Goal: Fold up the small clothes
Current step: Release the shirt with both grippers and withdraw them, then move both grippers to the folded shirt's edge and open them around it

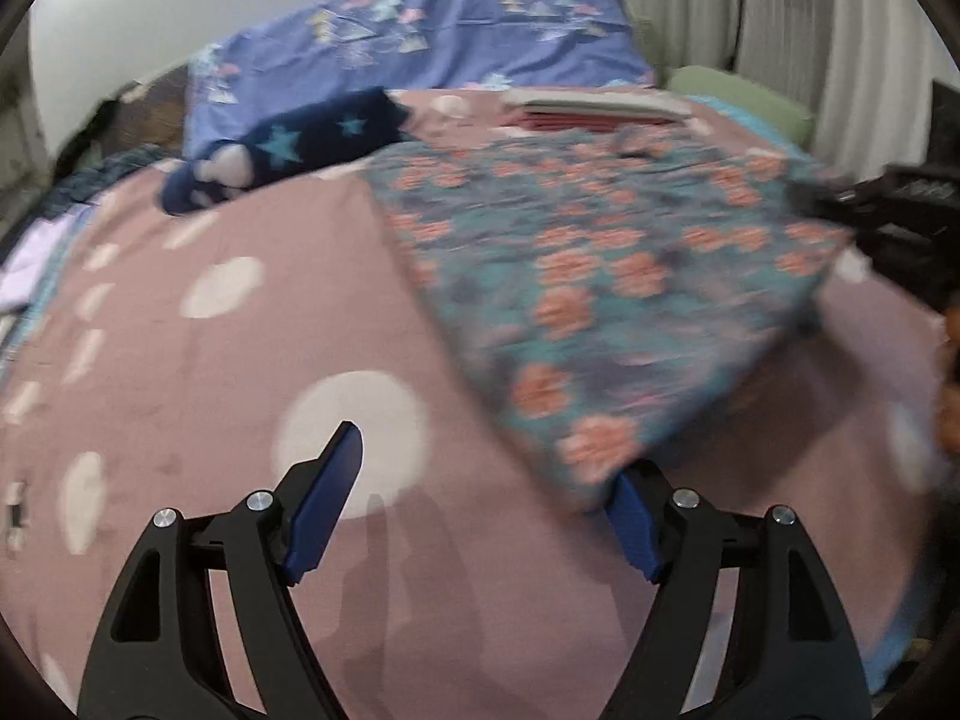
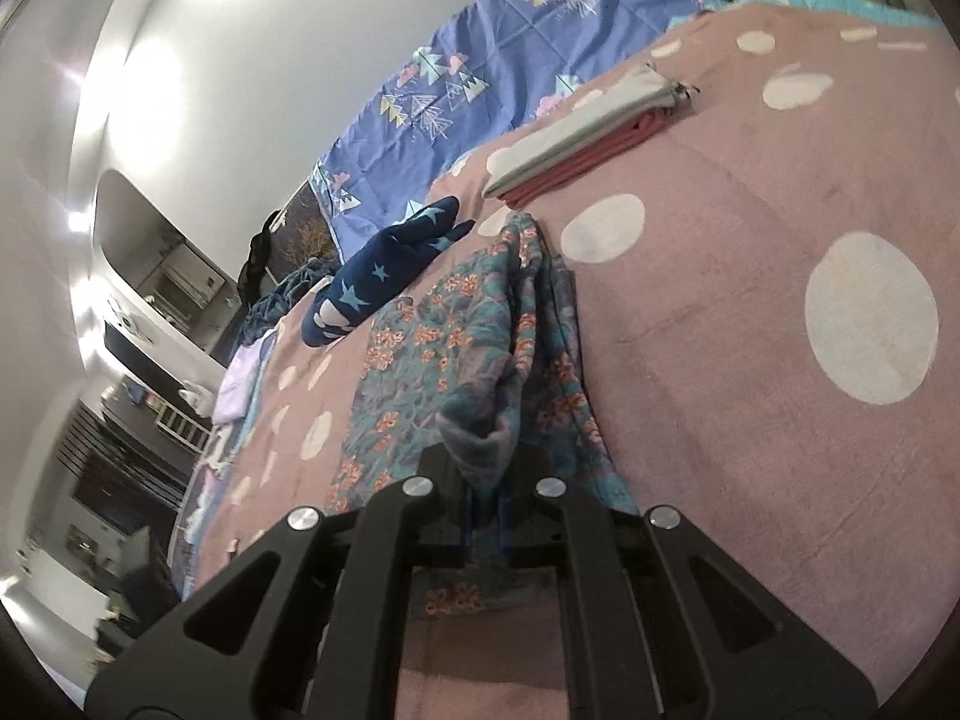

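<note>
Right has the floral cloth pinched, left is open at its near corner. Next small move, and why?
Probably ease the left gripper forward and close on the floral cloth's near corner. Its jaws stand open with that corner just beside one finger, ungripped, while the right gripper already pinches a bunched edge.

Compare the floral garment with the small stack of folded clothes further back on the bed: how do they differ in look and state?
The floral garment is teal with orange flowers; the folded stack is plain grey over red. The floral garment is spread out and rumpled, one end pinched in the shut right gripper; the folded stack is flat, neat and untouched. Both rest on the pink spotted bedspread.
</note>
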